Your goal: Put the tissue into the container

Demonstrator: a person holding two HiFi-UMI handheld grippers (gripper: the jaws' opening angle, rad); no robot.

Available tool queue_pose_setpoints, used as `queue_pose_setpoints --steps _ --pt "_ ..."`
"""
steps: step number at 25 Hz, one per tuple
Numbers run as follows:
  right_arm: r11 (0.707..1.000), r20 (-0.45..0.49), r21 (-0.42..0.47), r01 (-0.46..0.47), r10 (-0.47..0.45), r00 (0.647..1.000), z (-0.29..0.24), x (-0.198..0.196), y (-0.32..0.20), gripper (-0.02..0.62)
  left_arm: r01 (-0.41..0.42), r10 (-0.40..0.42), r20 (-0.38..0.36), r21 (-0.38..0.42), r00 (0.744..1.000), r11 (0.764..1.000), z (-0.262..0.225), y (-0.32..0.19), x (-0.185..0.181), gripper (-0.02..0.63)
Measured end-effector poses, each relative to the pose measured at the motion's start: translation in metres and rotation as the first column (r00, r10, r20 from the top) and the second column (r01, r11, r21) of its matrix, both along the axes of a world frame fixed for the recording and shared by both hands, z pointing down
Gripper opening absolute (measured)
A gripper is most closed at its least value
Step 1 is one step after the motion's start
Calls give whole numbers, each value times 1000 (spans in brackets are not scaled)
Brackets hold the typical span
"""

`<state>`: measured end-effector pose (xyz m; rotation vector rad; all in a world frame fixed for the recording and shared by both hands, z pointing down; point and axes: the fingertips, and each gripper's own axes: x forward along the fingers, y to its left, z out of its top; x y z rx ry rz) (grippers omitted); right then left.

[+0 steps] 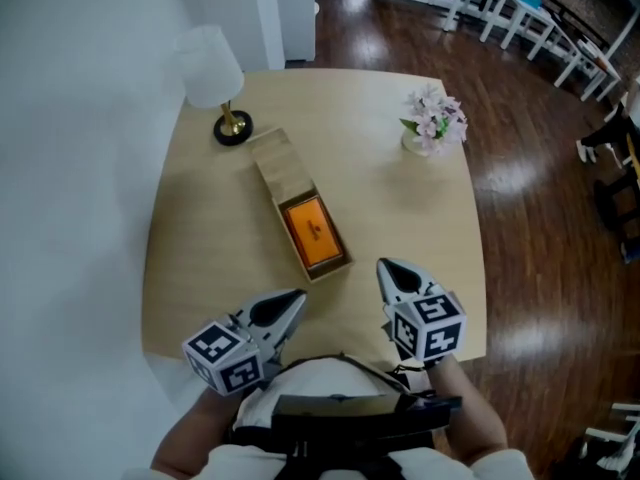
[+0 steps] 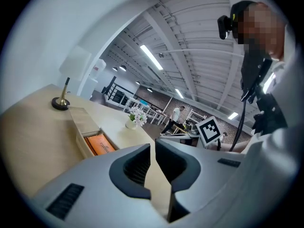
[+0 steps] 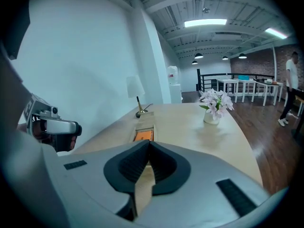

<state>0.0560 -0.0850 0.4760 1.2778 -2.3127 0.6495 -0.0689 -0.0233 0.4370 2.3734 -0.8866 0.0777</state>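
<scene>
Orange and flat, a rectangular tissue pack (image 1: 313, 231) is seen lying in the open end of a long light-wood box (image 1: 277, 163) on a pale wooden table (image 1: 200, 258). Near the table's front edge, short of the box, the grey left gripper (image 1: 297, 297) is held with jaws drawn to a thin slit. The grey right gripper (image 1: 384, 265) is held with jaws pressed together. Nothing is gripped by either.

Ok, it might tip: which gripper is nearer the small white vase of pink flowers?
Right. The right gripper is short of the vase, nearly in line; the left gripper lies farther back and left.
</scene>
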Motion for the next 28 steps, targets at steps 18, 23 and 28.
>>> queue_pose_setpoints --steps 18,23,28 --pt "999 -19 52 -10 11 1000 -13 15 66 0 -34 35 12 -54 999 998 9 38 9 0" --pt "999 -2 32 5 -5 1000 -11 10 67 0 -73 76 38 -55 996 996 11 37 16 0" --pt "999 -9 31 30 -30 1000 -11 5 68 0 -84 88 59 -72 994 994 15 36 18 0"
